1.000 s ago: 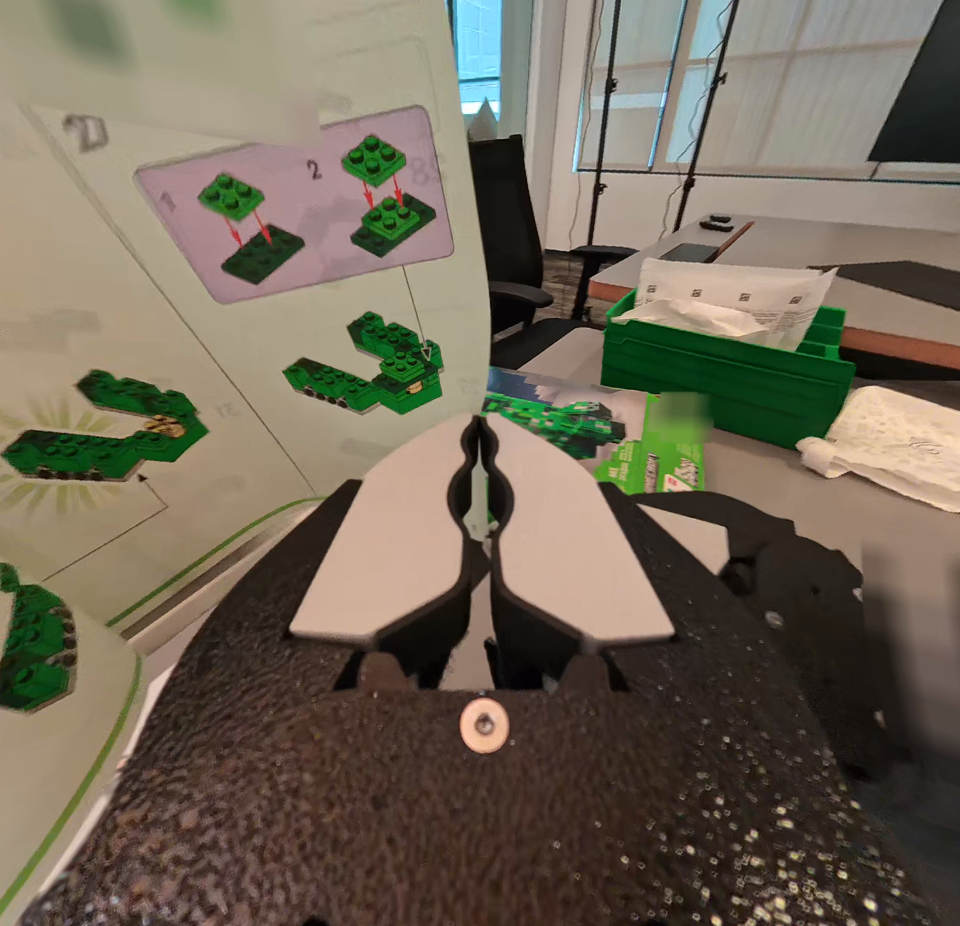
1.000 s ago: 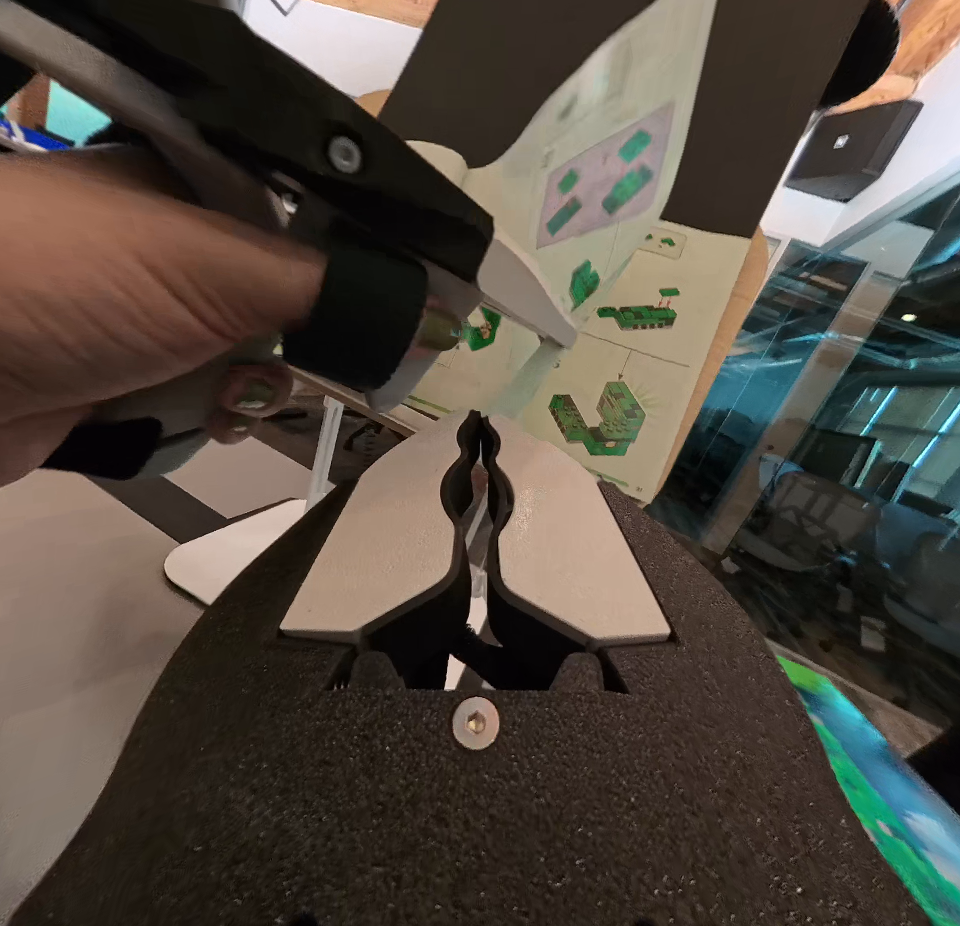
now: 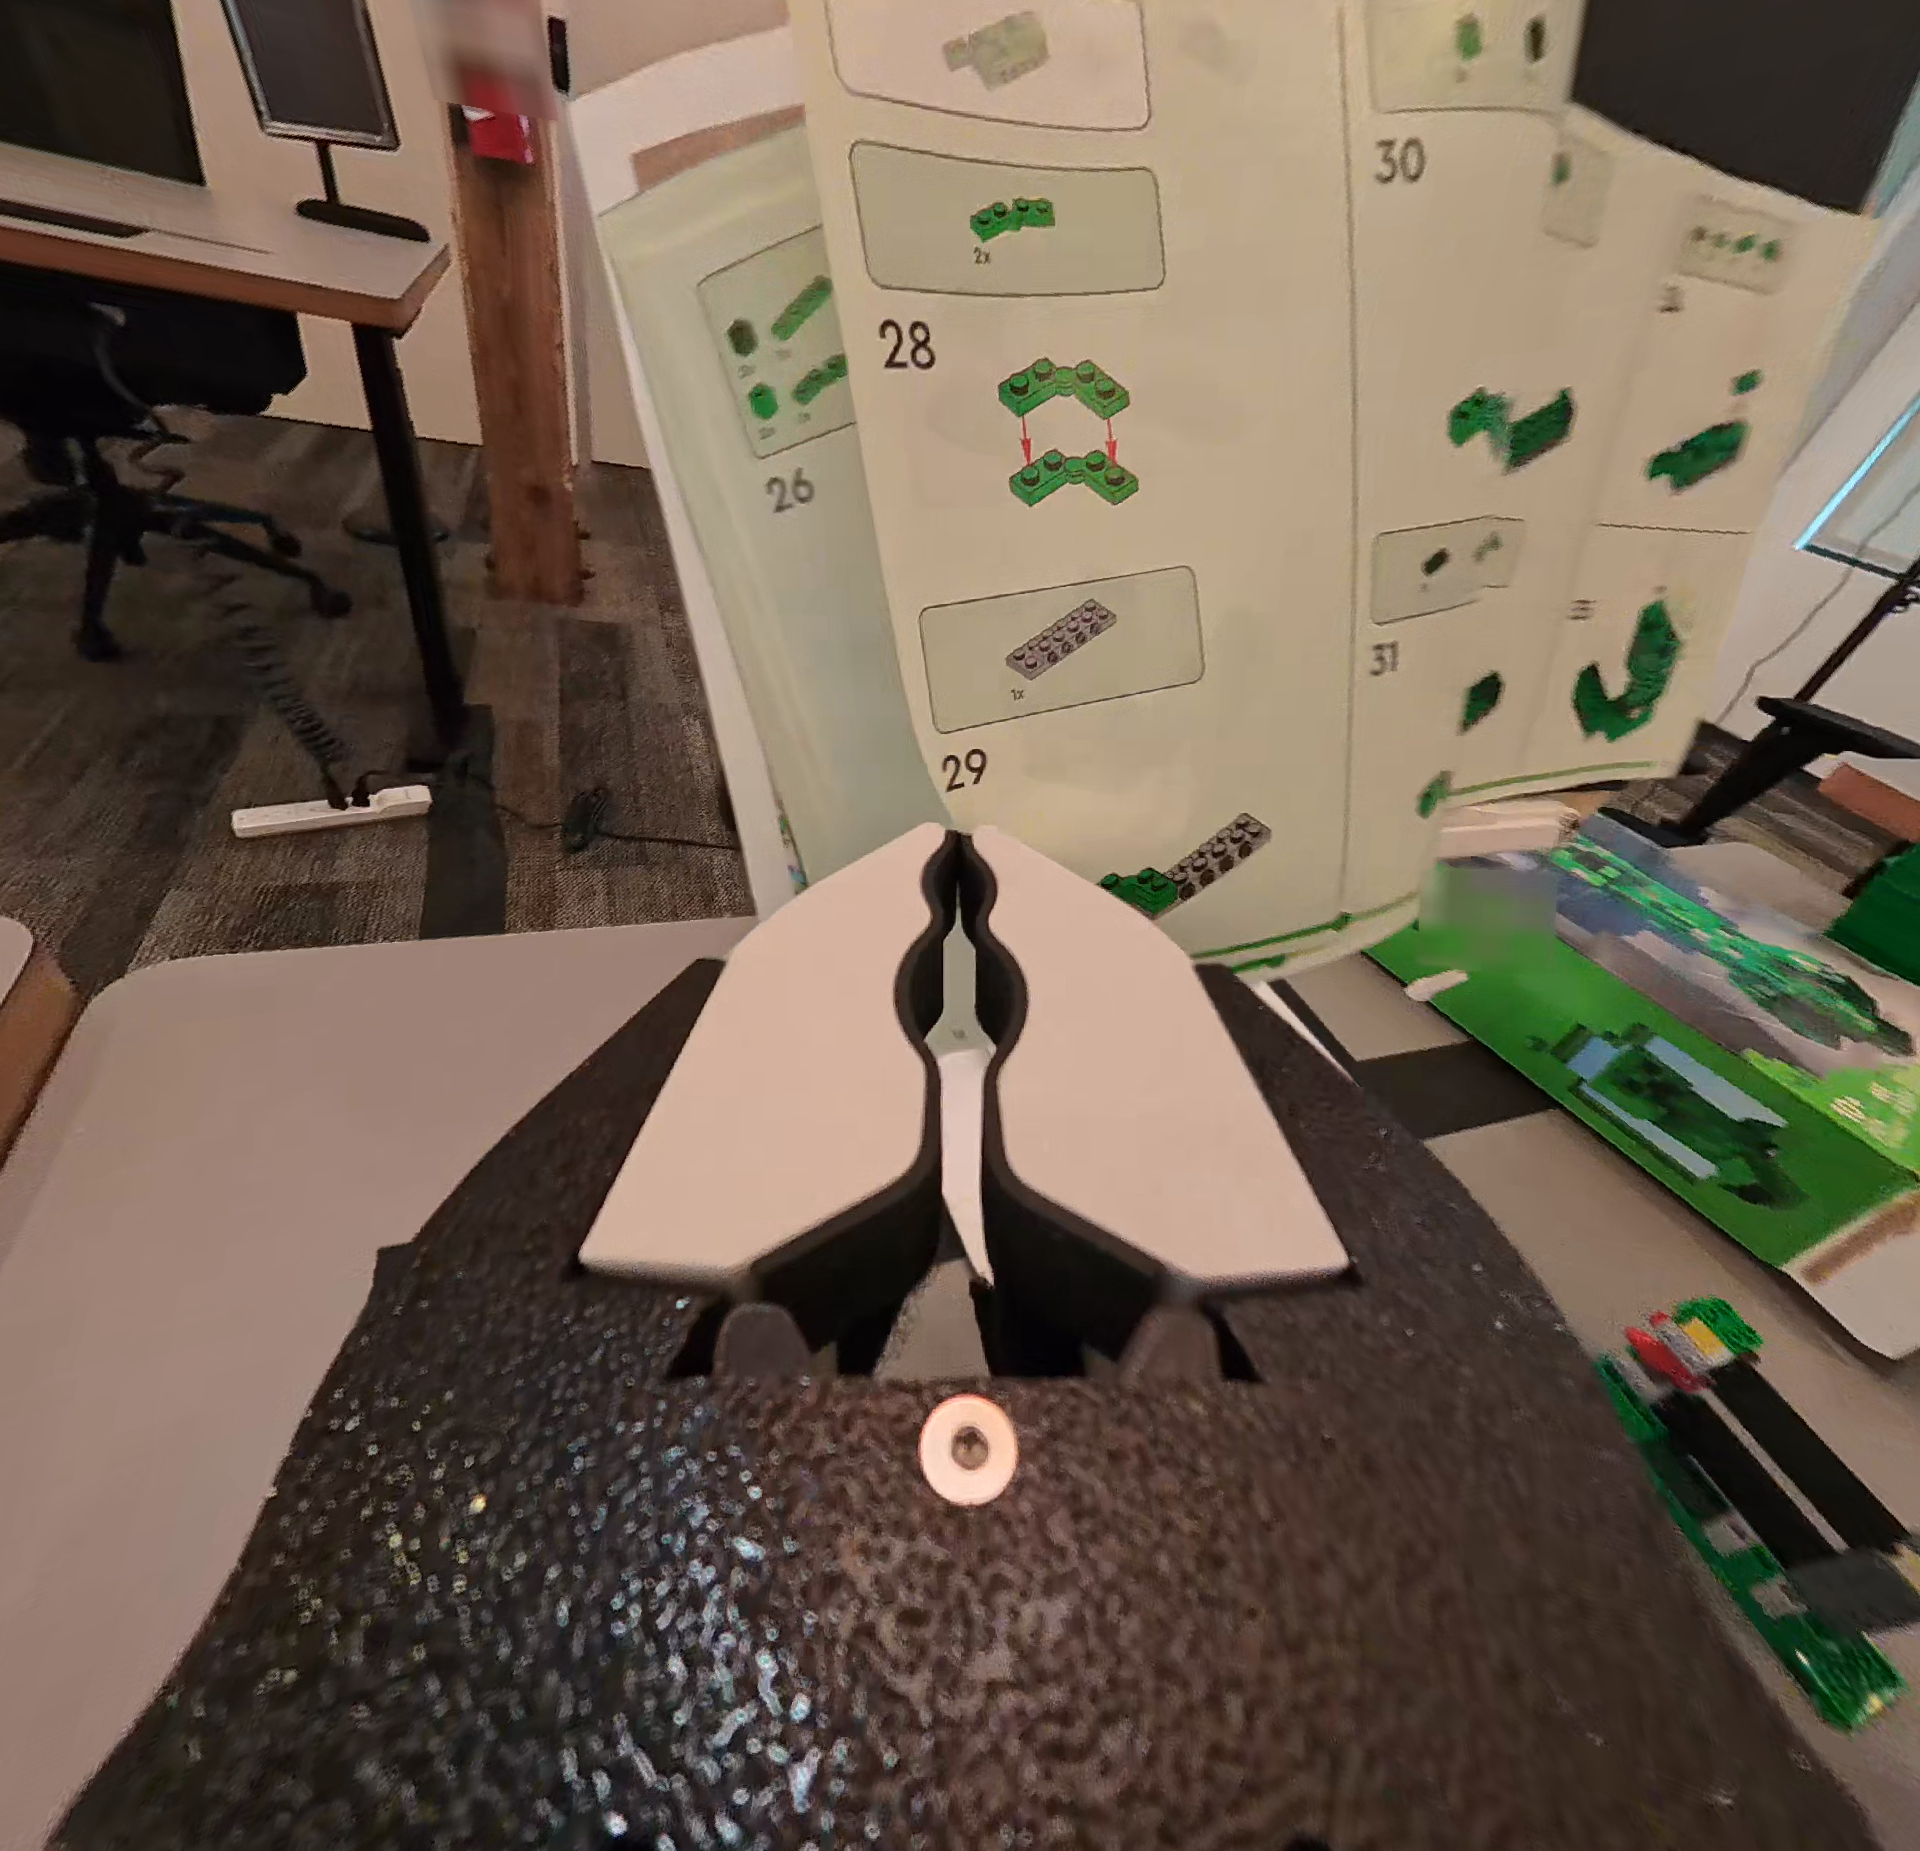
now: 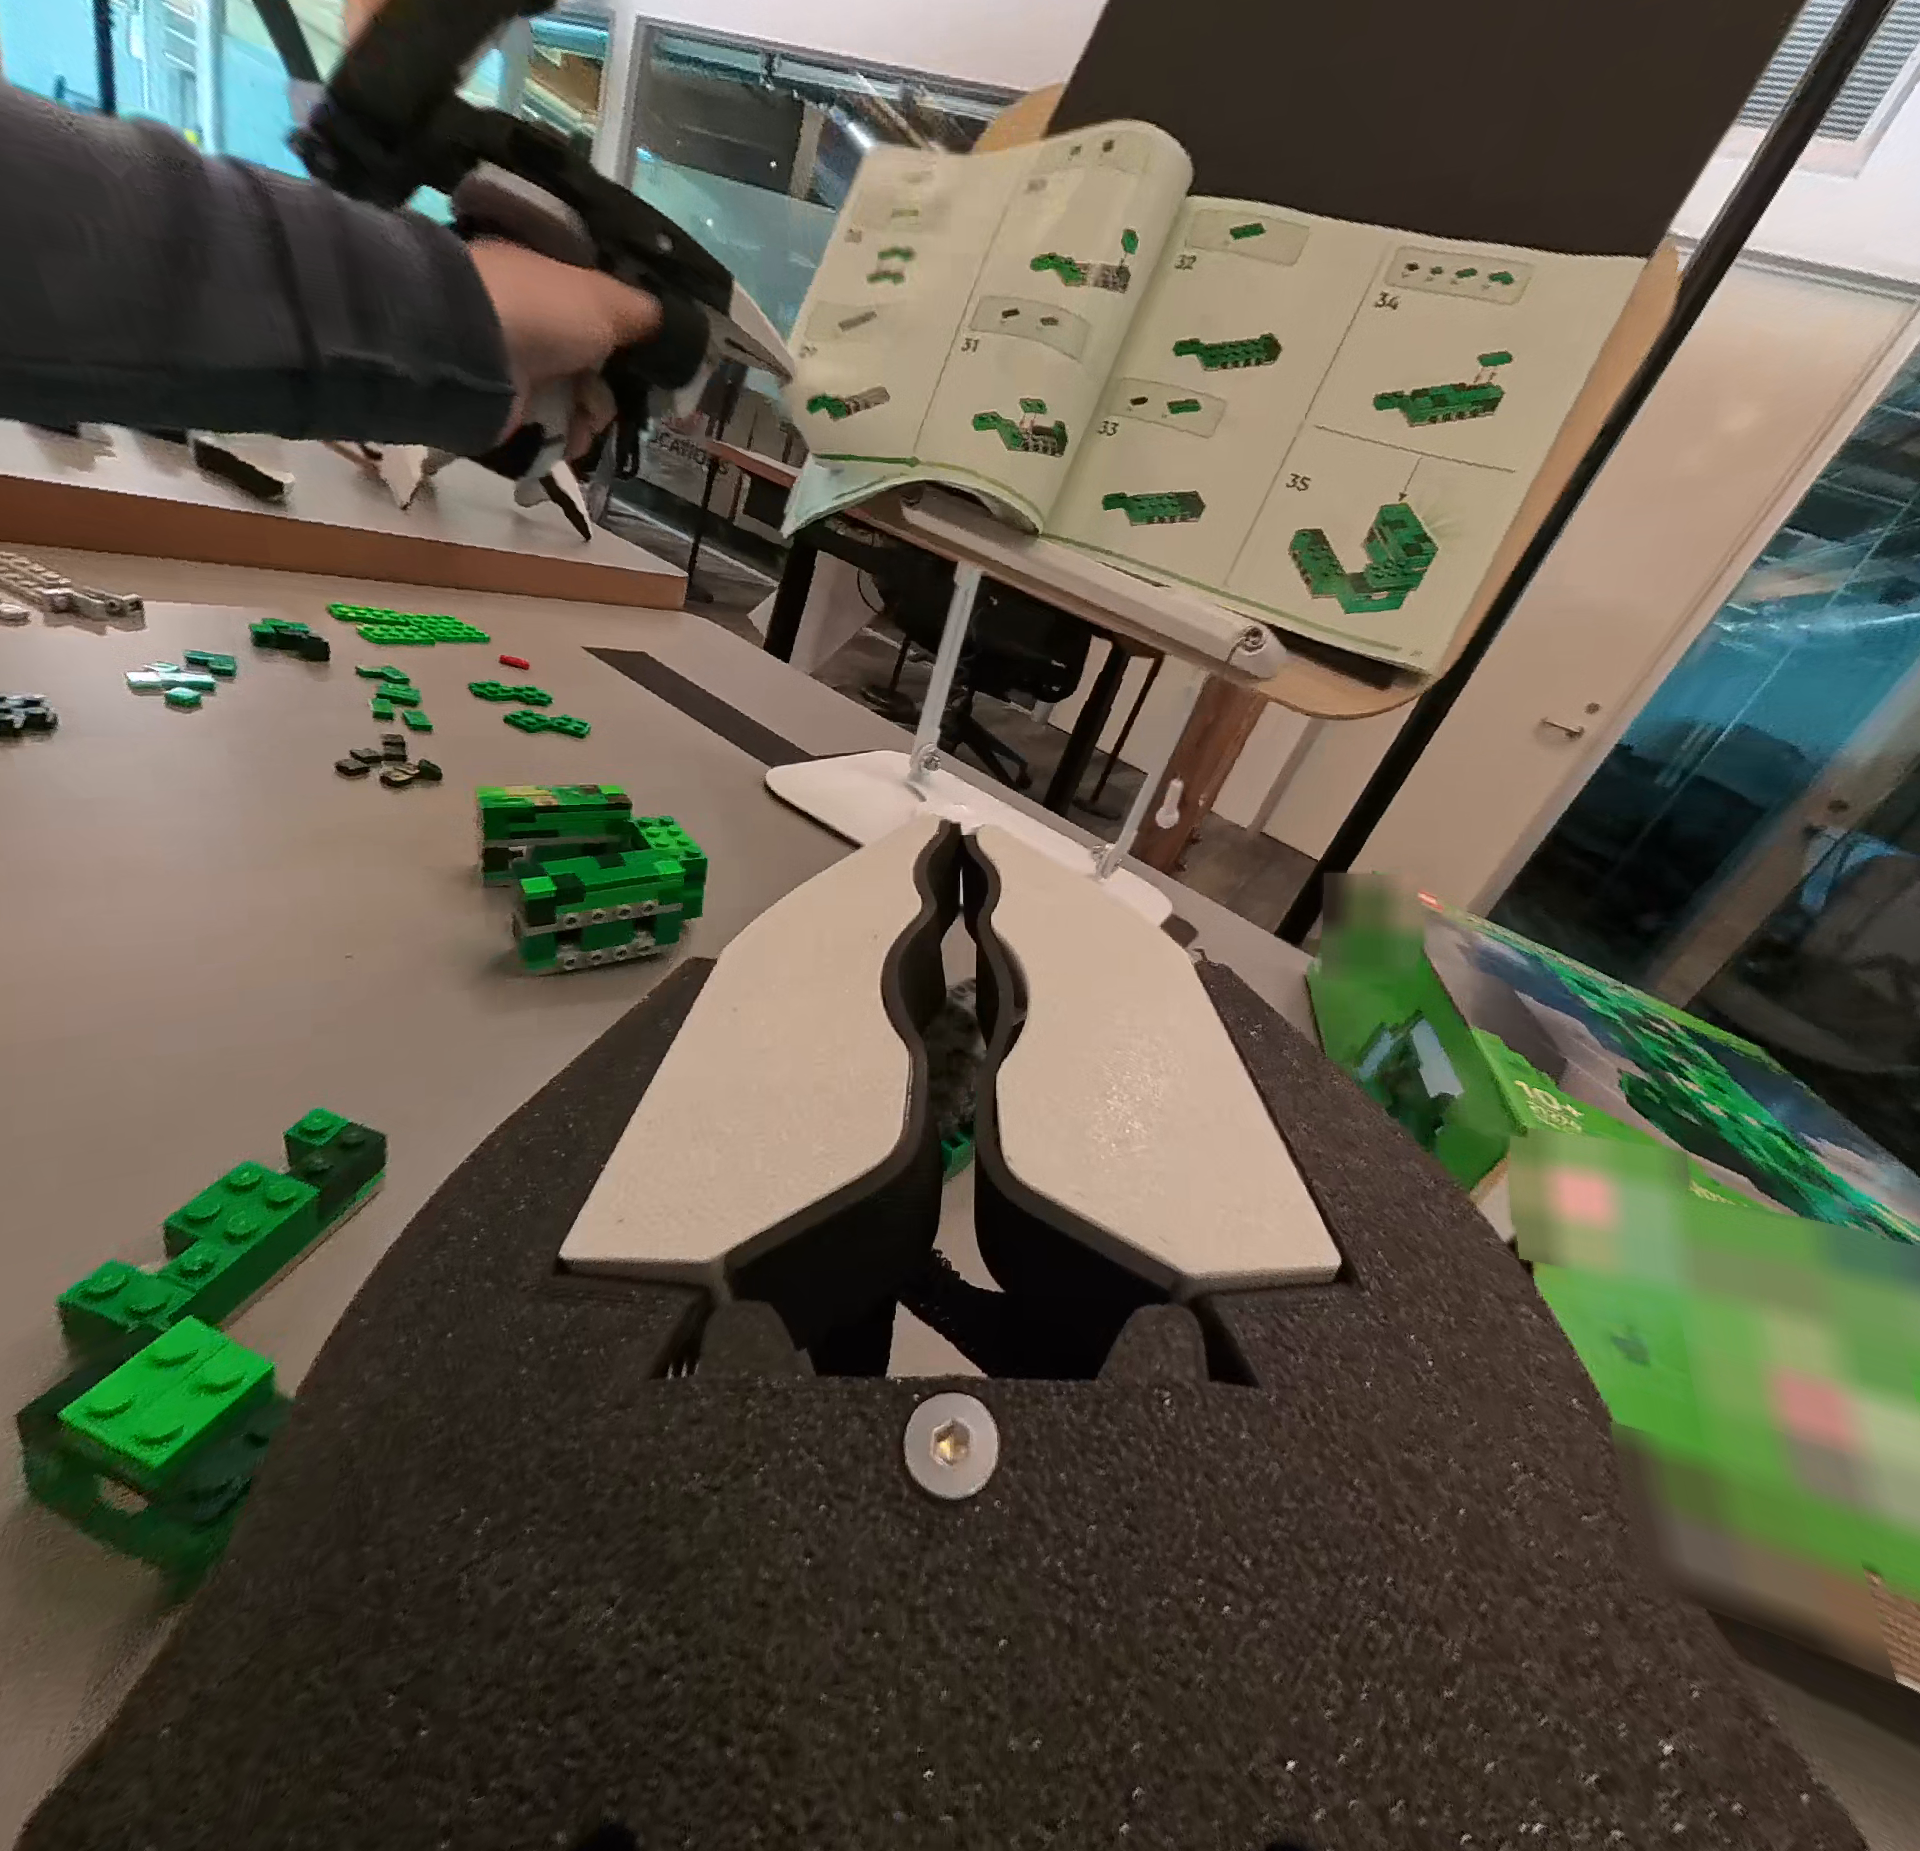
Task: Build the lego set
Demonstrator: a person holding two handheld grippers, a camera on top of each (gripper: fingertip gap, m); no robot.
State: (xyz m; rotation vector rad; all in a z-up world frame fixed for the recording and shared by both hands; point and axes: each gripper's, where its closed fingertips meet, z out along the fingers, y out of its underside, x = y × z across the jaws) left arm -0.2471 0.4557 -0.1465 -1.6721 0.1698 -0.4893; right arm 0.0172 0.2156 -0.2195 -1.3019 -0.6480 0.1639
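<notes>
turning a page of the instruction booklet (image 4: 1091, 347) at upper centre, left gripper (image 3: 956, 845) pinched on its edge, best moved slowly; right gripper (image 4: 956, 840) closed, empty.

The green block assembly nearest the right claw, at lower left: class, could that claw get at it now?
Probably yes: the assembly lies uncovered on the table, with nothing between it and the shut right claw.

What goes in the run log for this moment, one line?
left hand-held gripper: shut at booklet pages | right hand-held gripper: shut, empty, over table | green builds: untouched
</notes>
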